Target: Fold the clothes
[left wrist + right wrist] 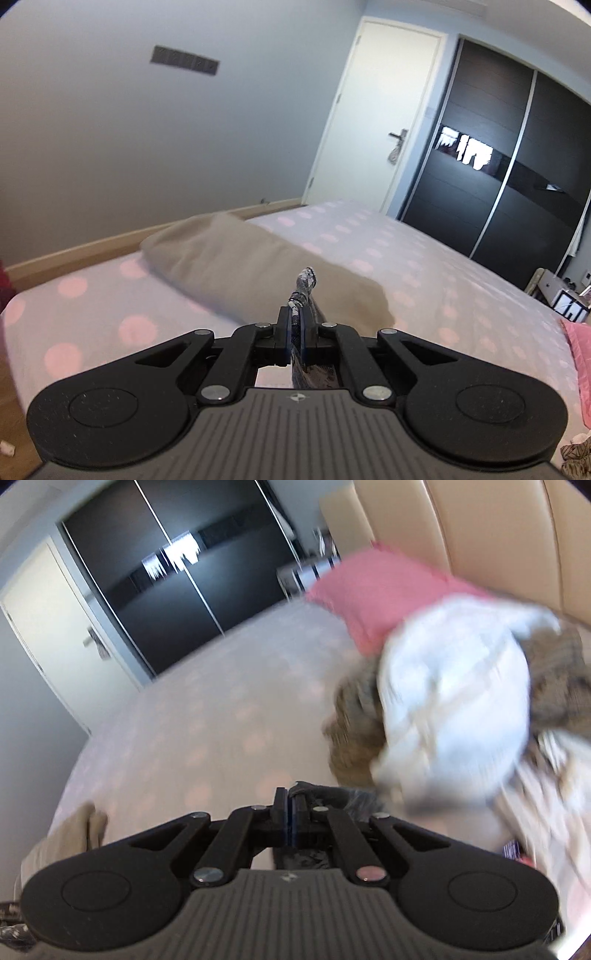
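My left gripper [294, 317] is shut on a dark grey patterned garment [303, 286]; a strip of it sticks up past the fingertips and more hangs below the jaws, held above the bed. My right gripper [290, 798] is shut on the same kind of dark patterned garment [332, 794], which bunches to the right of the fingertips. A folded beige garment [236, 266] lies on the bed ahead of the left gripper; it also shows in the right wrist view [70, 834] at lower left.
The bed [424, 266] has a pale sheet with pink dots. A blurred heap of white and brown clothes [454, 701] and a pink pillow [376, 590] lie by the beige headboard [480, 528]. A white door [376, 114] and dark wardrobe [498, 155] stand beyond.
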Tool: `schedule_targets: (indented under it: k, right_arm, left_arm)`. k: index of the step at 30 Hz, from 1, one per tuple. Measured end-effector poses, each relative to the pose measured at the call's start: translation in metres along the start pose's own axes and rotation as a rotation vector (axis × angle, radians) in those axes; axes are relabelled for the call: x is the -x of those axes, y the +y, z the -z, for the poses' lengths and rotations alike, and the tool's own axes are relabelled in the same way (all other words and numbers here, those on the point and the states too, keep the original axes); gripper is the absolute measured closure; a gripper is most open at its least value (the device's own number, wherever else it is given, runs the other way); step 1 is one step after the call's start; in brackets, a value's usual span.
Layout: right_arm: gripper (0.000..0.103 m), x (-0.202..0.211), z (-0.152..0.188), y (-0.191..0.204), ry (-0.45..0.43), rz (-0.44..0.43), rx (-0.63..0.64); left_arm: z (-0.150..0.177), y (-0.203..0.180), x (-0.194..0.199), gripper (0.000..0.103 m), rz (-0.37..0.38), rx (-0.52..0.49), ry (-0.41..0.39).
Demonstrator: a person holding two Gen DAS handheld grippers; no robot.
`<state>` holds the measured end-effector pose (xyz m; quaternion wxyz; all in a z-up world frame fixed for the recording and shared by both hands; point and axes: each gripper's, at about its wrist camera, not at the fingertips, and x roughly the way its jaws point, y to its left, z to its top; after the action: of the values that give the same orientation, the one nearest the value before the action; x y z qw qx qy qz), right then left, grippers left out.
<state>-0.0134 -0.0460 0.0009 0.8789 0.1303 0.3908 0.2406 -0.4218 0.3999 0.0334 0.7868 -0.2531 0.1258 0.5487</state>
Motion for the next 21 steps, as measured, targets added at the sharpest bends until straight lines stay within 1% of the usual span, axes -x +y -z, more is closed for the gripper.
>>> schedule_targets:
  k: [4, 8, 11, 14, 17, 20, 21]
  right_arm:
    - [0.1, -0.001, 0.047, -0.017, 0.165, 0.013, -0.026]
    - [0.1, -0.002, 0.084, -0.021, 0.256, 0.041, 0.038]
    - [0.1, -0.006, 0.108, -0.025, 0.352, 0.067, 0.076]
    - [0.1, -0.015, 0.131, -0.03, 0.456, 0.097, 0.108]
    - [0.1, -0.026, 0.147, -0.039, 0.552, 0.129, 0.111]
    - [0.1, -0.024, 0.156, -0.049, 0.604, 0.15, 0.092]
    - [0.1, -0.024, 0.157, -0.051, 0.61, 0.153, 0.09]
  left_arm:
    - [0.019, 0.035, 0.01, 0.1, -0.109, 0.014, 0.047]
    - [0.043, 0.075, 0.014, 0.1, -0.208, 0.082, 0.146]
    - [0.058, 0.093, 0.012, 0.1, -0.286, 0.074, 0.203]
    - [0.068, 0.101, 0.007, 0.1, -0.355, 0.021, 0.258]
    - [0.082, 0.103, -0.001, 0.1, -0.404, -0.046, 0.334]
    - [0.093, 0.099, -0.008, 0.1, -0.431, -0.102, 0.401]
    - [0.094, 0.098, -0.008, 0.1, -0.434, -0.105, 0.404]
